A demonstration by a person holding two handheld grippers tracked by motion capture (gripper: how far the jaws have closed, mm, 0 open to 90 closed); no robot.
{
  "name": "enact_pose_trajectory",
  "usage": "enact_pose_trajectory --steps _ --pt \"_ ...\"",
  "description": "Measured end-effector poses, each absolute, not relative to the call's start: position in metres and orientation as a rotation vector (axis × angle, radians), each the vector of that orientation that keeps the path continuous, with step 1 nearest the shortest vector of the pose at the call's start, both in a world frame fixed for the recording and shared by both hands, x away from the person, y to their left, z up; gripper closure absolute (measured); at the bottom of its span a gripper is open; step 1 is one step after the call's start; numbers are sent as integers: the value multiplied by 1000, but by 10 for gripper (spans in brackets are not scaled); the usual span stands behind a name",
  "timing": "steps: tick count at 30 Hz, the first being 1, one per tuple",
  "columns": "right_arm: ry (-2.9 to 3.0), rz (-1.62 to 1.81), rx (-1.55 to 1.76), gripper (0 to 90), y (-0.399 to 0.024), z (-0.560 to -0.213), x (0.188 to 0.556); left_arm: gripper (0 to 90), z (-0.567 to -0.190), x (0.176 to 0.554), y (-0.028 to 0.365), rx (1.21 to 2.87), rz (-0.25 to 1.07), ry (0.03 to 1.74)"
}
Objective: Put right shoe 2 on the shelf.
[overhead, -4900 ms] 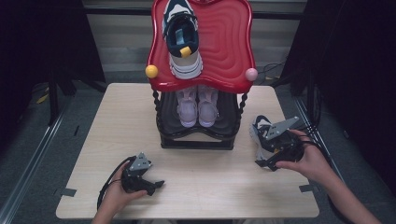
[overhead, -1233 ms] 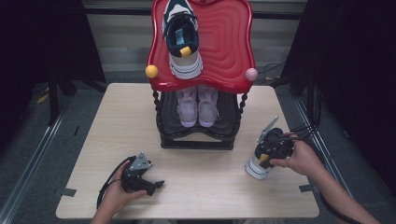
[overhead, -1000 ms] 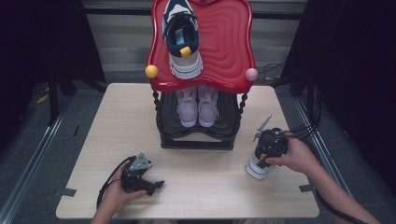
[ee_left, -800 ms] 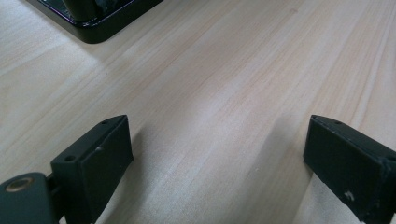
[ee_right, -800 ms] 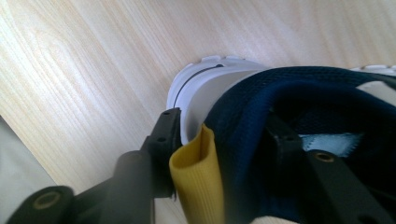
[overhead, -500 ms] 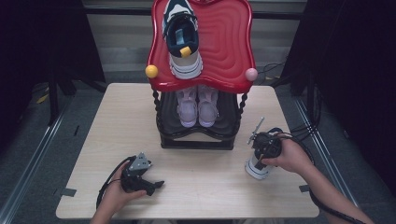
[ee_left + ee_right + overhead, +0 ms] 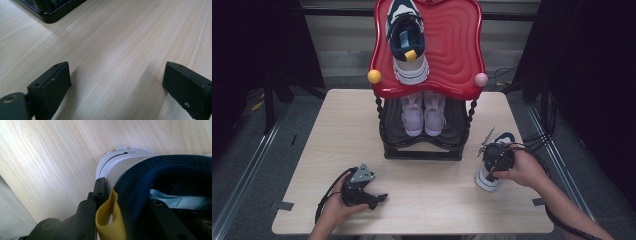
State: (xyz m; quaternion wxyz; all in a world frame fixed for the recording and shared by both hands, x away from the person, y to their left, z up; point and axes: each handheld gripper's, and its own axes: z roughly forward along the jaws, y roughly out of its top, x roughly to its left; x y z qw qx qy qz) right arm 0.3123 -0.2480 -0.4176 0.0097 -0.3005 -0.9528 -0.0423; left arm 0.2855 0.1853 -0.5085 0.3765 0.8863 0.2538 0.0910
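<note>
A navy-and-white sneaker (image 7: 490, 172) is being gripped at its heel collar on the counter (image 7: 337, 130), right of the shoe rack (image 7: 424, 145). The jaws of the right gripper (image 7: 497, 159) have just been closing, and they are now being pressed on the padded collar beside the yellow pull tab (image 7: 107, 220), one inside the opening and one against the white heel.

The job is judged to be about half done: the matching sneaker (image 7: 408, 42) is already being carried on the red top shelf (image 7: 457, 55), with bare space beside it, while this one is still to be lifted there. A pale pink pair (image 7: 424, 112) is being kept on the lower black shelf.

The left gripper (image 7: 362, 192) is being rested near the front edge, jaws wide over bare wood.
</note>
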Motion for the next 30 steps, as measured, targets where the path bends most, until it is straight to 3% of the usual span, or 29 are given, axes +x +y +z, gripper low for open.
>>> enact_pose_trajectory --steps 30 --pt "-3054 -105 -748 713 -246 -349 308 74 -509 286 185 2261 235 649"
